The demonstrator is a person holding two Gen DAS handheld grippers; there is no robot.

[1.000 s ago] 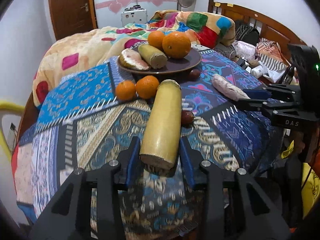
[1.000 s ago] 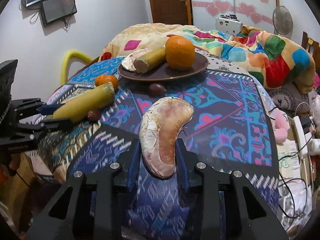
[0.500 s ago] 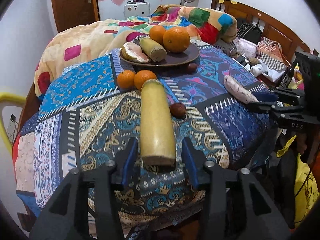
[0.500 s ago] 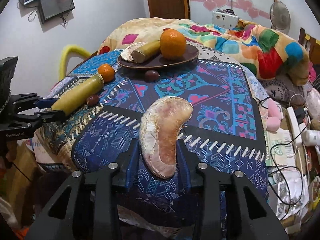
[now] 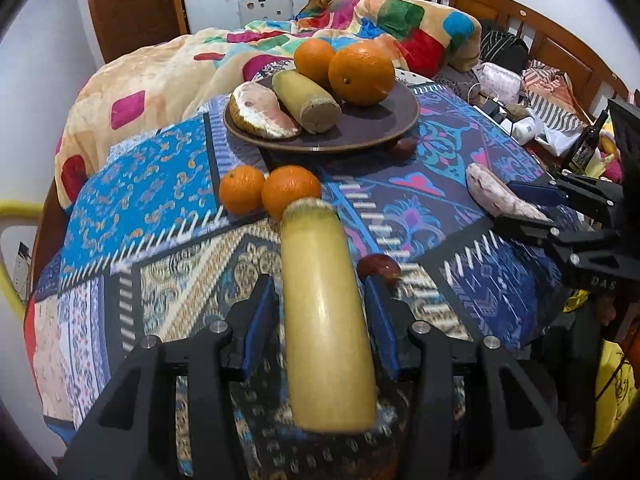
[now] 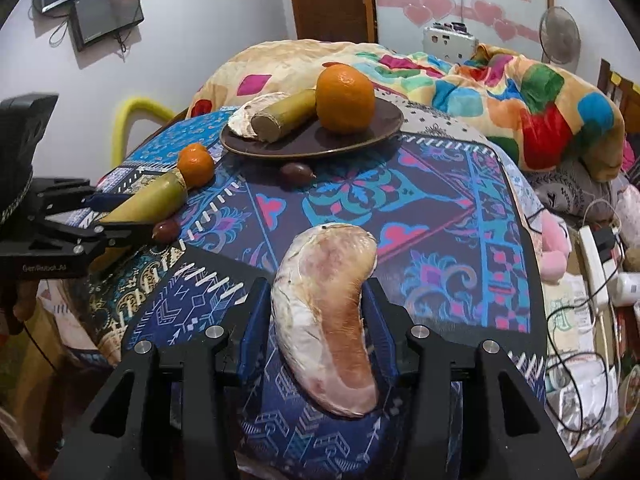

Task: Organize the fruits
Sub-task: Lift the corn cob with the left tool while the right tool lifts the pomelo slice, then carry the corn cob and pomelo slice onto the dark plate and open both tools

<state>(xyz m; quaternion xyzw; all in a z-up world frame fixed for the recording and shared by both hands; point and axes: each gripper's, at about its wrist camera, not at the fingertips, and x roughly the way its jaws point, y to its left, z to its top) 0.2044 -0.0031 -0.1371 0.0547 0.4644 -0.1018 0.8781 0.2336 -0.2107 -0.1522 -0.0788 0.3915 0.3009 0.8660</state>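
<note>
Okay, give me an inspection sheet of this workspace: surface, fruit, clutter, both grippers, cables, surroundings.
Surface: patterned blue patchwork cloth covering the table.
Job's things: dark brown round plate holding two oranges, a pomelo wedge, a cane piece; two small tangerines and dark reddish small fruits on the cloth.
Clutter: nothing seen.
Grippers: left gripper around the long yellow sugarcane piece; right gripper around the peeled pink pomelo wedge.
Cables: white power strip with cords, right.
Surroundings: colourful blanket, bed, door, fan.

On the plate (image 5: 400,128) sit two oranges (image 5: 360,72), one sugarcane piece (image 5: 306,100), one pomelo segment (image 5: 260,114); beside it, two tangerines (image 5: 242,189), two dates (image 5: 378,266).
</note>
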